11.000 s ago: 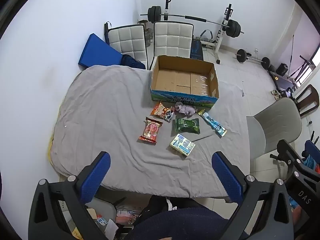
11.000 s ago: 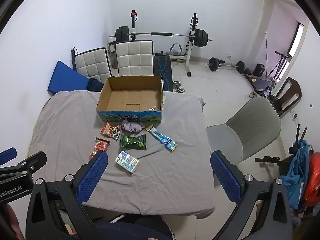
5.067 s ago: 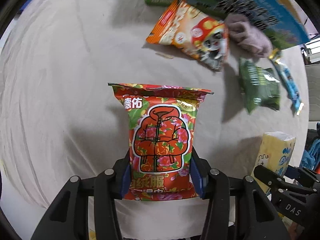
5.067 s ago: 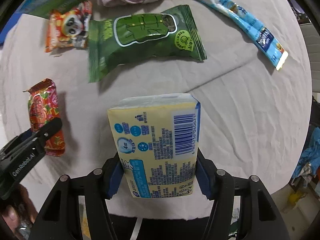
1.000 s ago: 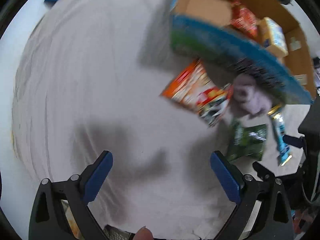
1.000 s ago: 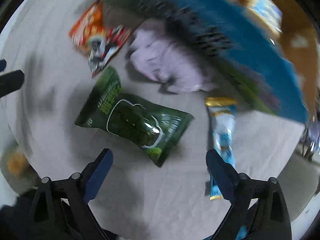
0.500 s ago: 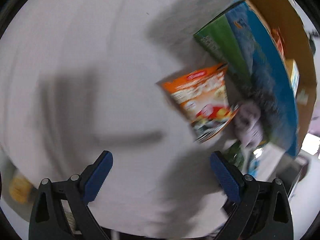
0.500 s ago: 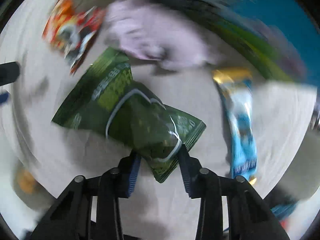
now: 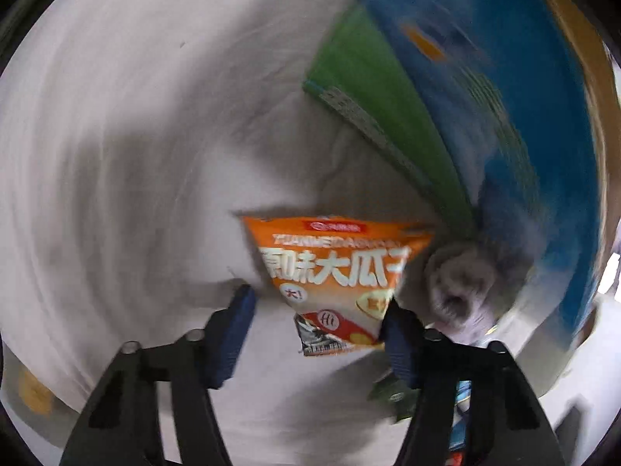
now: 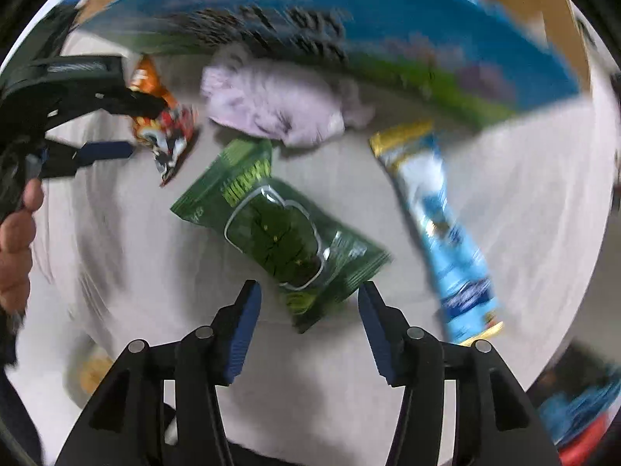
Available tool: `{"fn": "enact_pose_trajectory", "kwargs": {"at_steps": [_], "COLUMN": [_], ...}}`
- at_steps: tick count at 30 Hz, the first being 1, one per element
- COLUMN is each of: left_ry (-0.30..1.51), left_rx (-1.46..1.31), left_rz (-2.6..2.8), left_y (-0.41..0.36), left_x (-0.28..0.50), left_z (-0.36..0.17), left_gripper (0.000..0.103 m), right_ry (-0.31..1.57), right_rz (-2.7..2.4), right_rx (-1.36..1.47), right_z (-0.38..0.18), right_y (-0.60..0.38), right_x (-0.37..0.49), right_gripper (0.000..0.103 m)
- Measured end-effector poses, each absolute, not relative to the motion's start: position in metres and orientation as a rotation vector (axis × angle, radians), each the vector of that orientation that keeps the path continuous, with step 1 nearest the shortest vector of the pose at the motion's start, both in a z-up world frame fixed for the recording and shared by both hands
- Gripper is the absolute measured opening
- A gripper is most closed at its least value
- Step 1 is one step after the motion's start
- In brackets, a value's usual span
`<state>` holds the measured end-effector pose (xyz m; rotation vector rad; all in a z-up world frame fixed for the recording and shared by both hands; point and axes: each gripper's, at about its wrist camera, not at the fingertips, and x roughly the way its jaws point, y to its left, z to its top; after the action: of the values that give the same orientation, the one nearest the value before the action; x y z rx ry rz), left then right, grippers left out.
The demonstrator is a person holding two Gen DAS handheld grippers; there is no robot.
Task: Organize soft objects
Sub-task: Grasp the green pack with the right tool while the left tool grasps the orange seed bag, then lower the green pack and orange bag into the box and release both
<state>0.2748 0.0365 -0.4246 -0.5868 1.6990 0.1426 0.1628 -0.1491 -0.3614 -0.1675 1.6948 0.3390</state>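
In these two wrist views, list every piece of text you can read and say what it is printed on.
"大瓜子": orange snack bag, large white characters; the small line above is too blurred.
Green packet: yellow lettering, blurred.
Blue stick packet: unreadable.
Box: dark print, smeared.

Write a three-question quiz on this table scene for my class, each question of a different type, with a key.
1. Short answer: which claw has the orange packet between its fingers?
2. Multiple choice: the right claw straddles A) the purple cloth, B) the green packet, C) a yellow box.
3. True or false: the long blue packet lies on the table cover, outside the cardboard box.

Key
1. The left claw; its jaws have just been closing.
2. B; these jaws have just been opening, pads clear of the packet.
3. True.
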Motion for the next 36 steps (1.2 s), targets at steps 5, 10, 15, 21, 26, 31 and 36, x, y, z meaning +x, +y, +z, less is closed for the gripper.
{"fn": "enact_pose_trajectory", "kwargs": {"at_steps": [5,10,15,21,26,31,36], "left_ry": [1.691,1.731,1.772,1.734,1.763,1.748,1.726], "left_rx": [-0.037,0.151,-0.097,-0.142,-0.007,-0.104,-0.078], "left_rz": [0.09,0.005,0.03,0.024,-0.014,0.029,0.051], "left_y": [-0.005,-0.032,-0.018,-0.02,-0.047,-0.029,-0.022], "left_x": [0.269,0.258,0.252,0.227,0.201,0.2,0.187], "left_z": [-0.405,-0.415,-0.436,-0.435,-0.44,-0.448,-0.441], "left_gripper": [0.048,0.048,0.048,0.048,0.048,0.049,0.042], "right_ry": [1.691,1.758,1.758,1.861,1.788,1.819,1.773], "right_rz": [0.426,0.517,0.455,0.262,0.224,0.212,0.144], "right_rx": [-0.316,-0.313,-0.207,0.13,0.149,0.177,0.14], "right_z": [-0.367,-0.4,-0.407,-0.408,-0.391,-0.411,-0.413], "right_y": [-0.14,-0.125,-0.135,-0.175,-0.185,-0.18,-0.184], "right_x": [0.181,0.187,0.189,0.173,0.174,0.161,0.156], "right_gripper": [0.057,0.058,0.051,0.045,0.069,0.069,0.051]}}
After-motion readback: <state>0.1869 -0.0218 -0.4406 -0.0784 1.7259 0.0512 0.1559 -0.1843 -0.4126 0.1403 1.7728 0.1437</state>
